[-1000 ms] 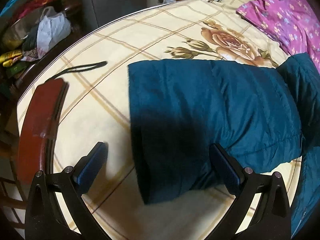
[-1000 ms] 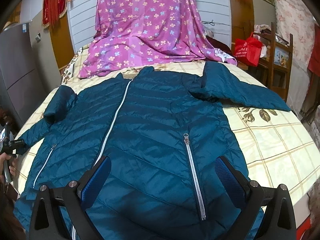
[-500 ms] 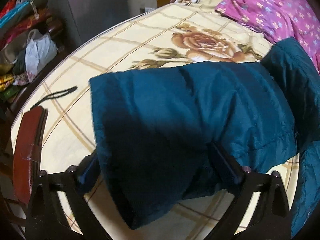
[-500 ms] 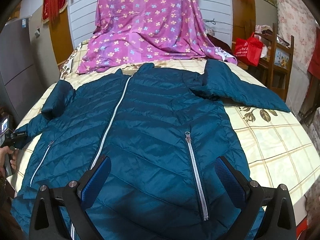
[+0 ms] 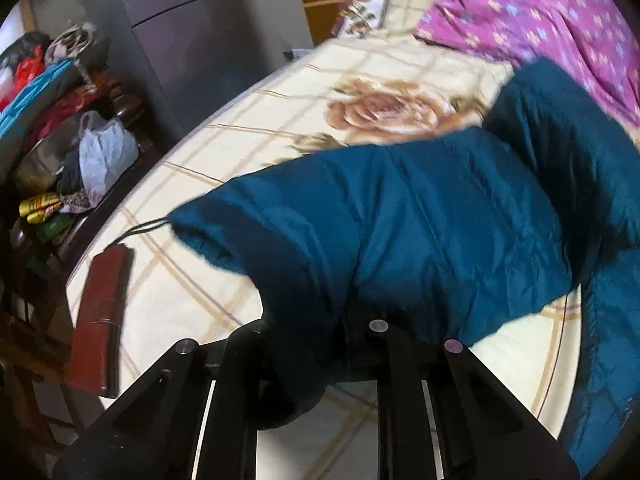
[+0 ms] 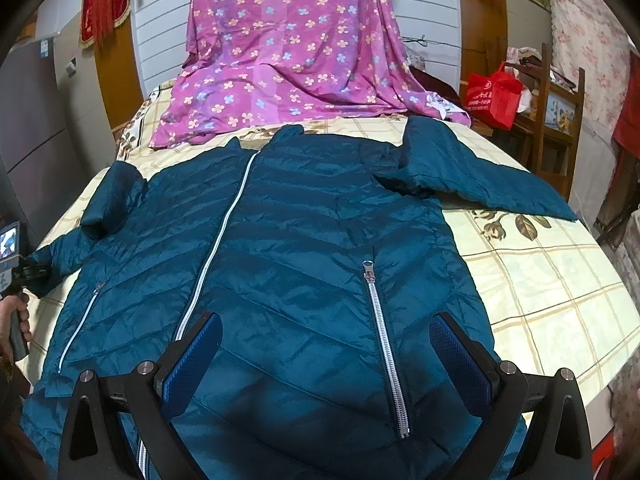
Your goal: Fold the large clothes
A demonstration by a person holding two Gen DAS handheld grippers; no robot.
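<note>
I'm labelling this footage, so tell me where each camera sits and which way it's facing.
Left wrist: on the left tongs, facing the jacket's sleeve clamped in them; only the tongs show.
Right wrist: on the right tongs, open, looking across the jacket toward the purple sheet; left hand at the edge.
Shared: jacket, bed, purple sheet.

The sleeve covers the fingertips of the left gripper, so the pads are not visible, and the sleeve's cuff is blurred. The jacket's hem is cut off by the bottom edge, behind the right gripper.
</note>
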